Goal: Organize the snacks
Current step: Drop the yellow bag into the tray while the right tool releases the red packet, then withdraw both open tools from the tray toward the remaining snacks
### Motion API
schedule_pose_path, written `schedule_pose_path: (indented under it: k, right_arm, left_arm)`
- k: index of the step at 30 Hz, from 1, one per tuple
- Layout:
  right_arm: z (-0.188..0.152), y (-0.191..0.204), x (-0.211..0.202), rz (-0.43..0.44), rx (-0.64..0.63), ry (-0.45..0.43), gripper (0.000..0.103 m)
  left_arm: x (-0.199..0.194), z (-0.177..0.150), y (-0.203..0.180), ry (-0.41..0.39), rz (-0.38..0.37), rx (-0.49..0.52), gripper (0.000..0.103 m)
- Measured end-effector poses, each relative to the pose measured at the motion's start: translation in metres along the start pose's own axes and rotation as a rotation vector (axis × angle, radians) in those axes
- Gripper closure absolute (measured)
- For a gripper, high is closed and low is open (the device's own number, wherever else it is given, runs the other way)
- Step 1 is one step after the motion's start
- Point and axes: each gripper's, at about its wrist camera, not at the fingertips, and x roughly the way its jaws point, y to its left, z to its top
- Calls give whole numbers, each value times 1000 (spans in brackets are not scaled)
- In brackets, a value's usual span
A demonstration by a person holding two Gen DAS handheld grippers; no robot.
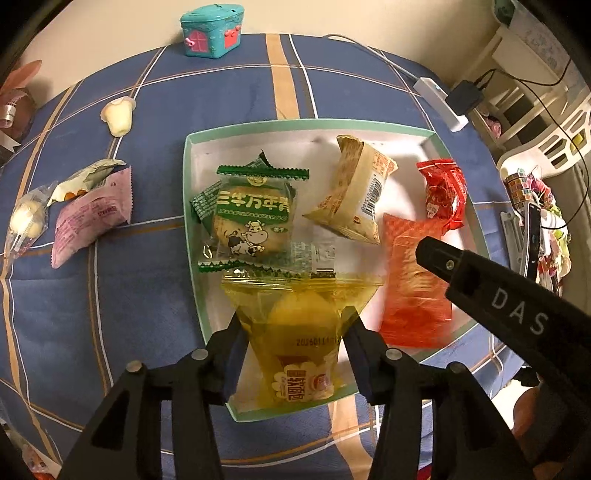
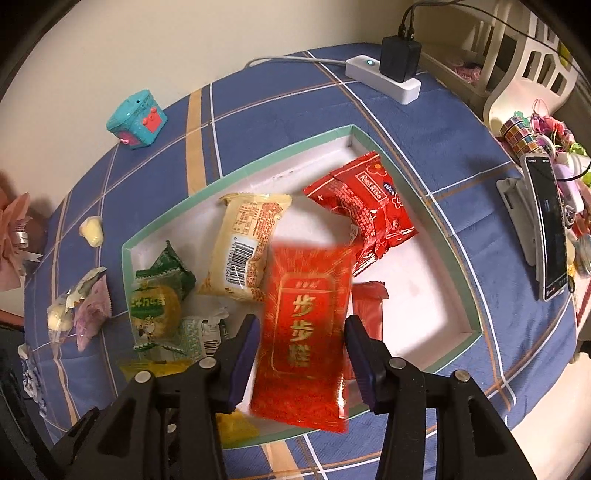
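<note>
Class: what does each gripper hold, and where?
Left gripper: yellow packet, by its side edges. Right gripper: red packet, apparently by its long sides.

A blue plaid tablecloth point(image 1: 110, 295) carries a green-rimmed tray point(image 1: 192, 206), teal toy box point(image 1: 211, 30), power strip point(image 2: 384, 79) and loose snacks point(image 1: 92, 218).

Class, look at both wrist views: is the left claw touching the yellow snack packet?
Touching. The left wrist view shows the left claw with both fingers pressed against the yellow snack packet, pinching its sides inward above the tray.

warm indoor light | fisheye bending, dark corners | red packet point(image 2: 306, 332) motion-blurred
</note>
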Motion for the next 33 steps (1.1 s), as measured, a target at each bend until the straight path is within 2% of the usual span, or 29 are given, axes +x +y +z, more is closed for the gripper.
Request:
schedule_pose_path:
  k: [2, 9, 11, 21, 33]
  right_arm:
    - [0, 0, -2, 4, 1, -5, 45]
    - [0, 1, -3, -10, 3, -2, 40]
    - [0, 0, -4, -13, 7, -4, 37]
    - [0, -2, -6, -16, 20, -8, 29]
    - [0, 4, -5, -30, -3, -4, 10]
  left_arm:
    - [-1, 0, 1, -2, 1, -5, 50]
    - [-3, 2, 6, -4, -4, -31, 42]
    - [-5, 2, 7, -10, -5, -37, 35]
    - [-20, 8, 29, -50, -3, -88, 25]
    - [-29, 11, 73, -80, 4, -218, 20]
